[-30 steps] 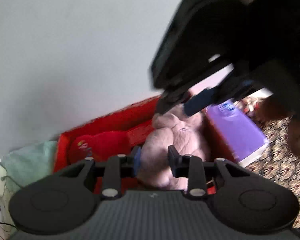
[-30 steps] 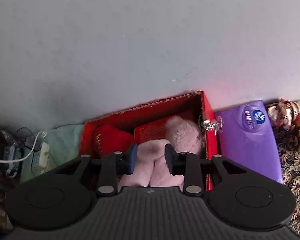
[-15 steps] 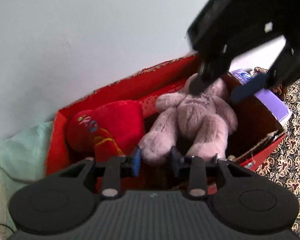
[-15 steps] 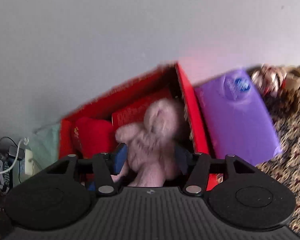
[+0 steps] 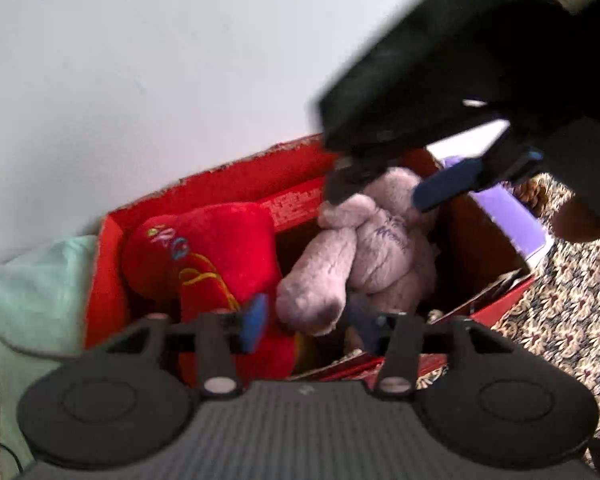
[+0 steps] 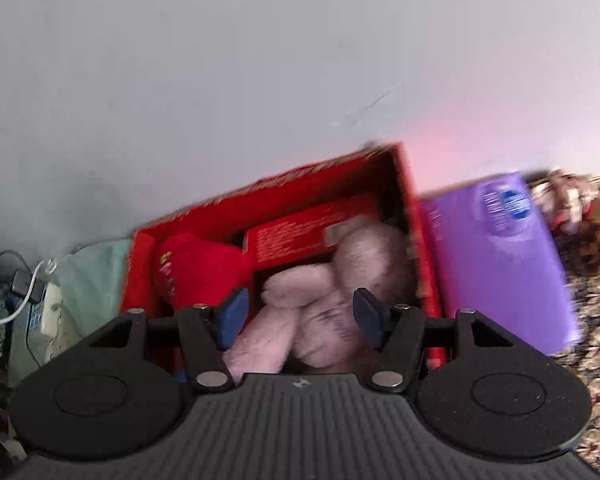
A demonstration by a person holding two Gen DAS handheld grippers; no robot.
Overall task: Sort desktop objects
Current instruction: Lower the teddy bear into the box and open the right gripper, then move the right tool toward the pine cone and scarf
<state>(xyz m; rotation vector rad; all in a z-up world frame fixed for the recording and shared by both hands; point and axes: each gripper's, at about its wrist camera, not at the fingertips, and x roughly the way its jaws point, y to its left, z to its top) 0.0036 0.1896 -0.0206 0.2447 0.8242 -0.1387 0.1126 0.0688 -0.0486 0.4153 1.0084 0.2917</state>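
Pink plush bear (image 6: 332, 304) in red box (image 6: 204, 220), below open right gripper (image 6: 298, 314)

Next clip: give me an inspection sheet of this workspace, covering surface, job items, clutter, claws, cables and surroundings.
Surface: patterned floral cloth.
Job's things: open red box against the wall, holding a pink plush toy, a red plush toy and a red printed carton.
Clutter: purple pack right of the box; mint cloth left of it.
Claws: left claw open, empty, above the box; right claw open, empty, over the pink toy.
Cables: white cable and power strip at far left.
Surroundings: plain pale wall.
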